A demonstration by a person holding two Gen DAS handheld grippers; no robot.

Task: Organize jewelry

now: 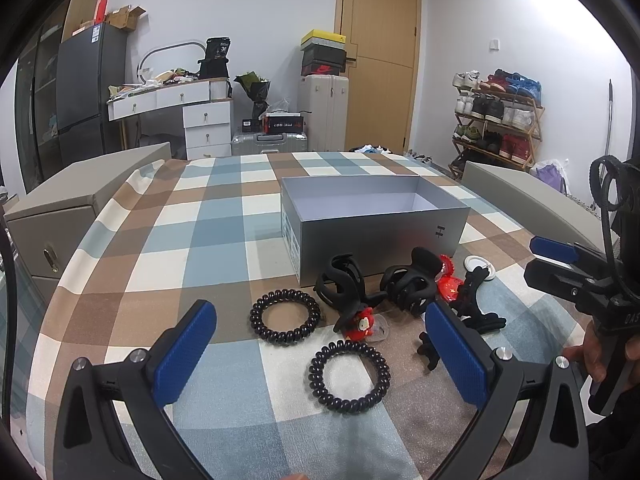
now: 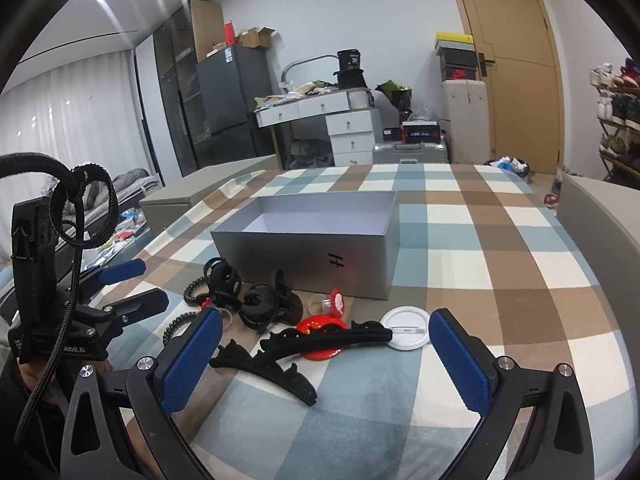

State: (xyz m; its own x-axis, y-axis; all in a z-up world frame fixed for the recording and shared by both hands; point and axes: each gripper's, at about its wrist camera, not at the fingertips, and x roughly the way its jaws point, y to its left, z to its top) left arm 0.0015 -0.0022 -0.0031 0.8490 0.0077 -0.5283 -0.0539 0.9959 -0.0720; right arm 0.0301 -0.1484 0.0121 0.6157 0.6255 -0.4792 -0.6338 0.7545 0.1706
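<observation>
I think the task is only at its start, because the grey box (image 1: pixel 376 216) looks empty, the hair ties and clips (image 1: pixel 360 312) lie on the cloth just before it, and my left gripper (image 1: pixel 320 356) and right gripper (image 2: pixel 326 354) both stand apart, holding nothing.

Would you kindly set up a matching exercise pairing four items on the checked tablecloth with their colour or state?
Column one:
1. open-topped grey cardboard box
2. coiled spiral hair tie nearest the left gripper
3. round flat disc beside the long hair clip
4. left gripper

Column two:
A. white
B. open, holding nothing
C. nothing visible inside
D. black, lying flat on the cloth

Pairs: 1-C, 2-D, 3-A, 4-B
</observation>
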